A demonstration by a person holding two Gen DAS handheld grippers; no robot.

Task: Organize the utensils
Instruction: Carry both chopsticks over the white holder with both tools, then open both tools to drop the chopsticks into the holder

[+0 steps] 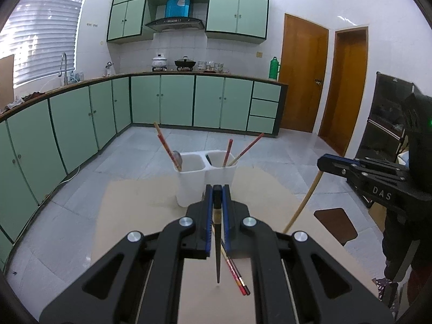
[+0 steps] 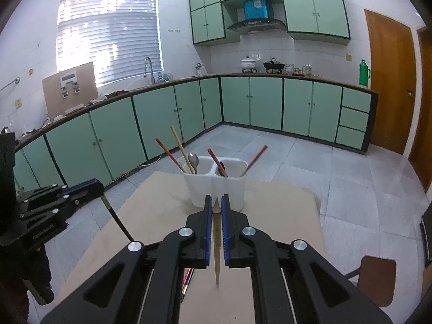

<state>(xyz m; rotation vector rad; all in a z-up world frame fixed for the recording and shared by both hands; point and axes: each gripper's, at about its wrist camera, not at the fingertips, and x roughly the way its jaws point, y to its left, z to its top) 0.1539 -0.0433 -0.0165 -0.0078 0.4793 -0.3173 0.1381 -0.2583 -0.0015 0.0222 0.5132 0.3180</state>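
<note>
The left gripper [image 1: 217,189] is clamping a black chopstick [image 1: 218,256] and the right gripper [image 2: 215,198] a tan chopstick [image 2: 216,251]. Only the left view is showing 2 red chopsticks [image 1: 237,276] lying on the smooth beige table [image 1: 140,202]. The white plastic 2-compartment holder [image 2: 216,189] is standing just ahead, bristling with slanted chopsticks and a metal spoon [image 2: 193,160].

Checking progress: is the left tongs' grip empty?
No. The left tongs are shut on a black chopstick, its tip hanging over the table.
</note>
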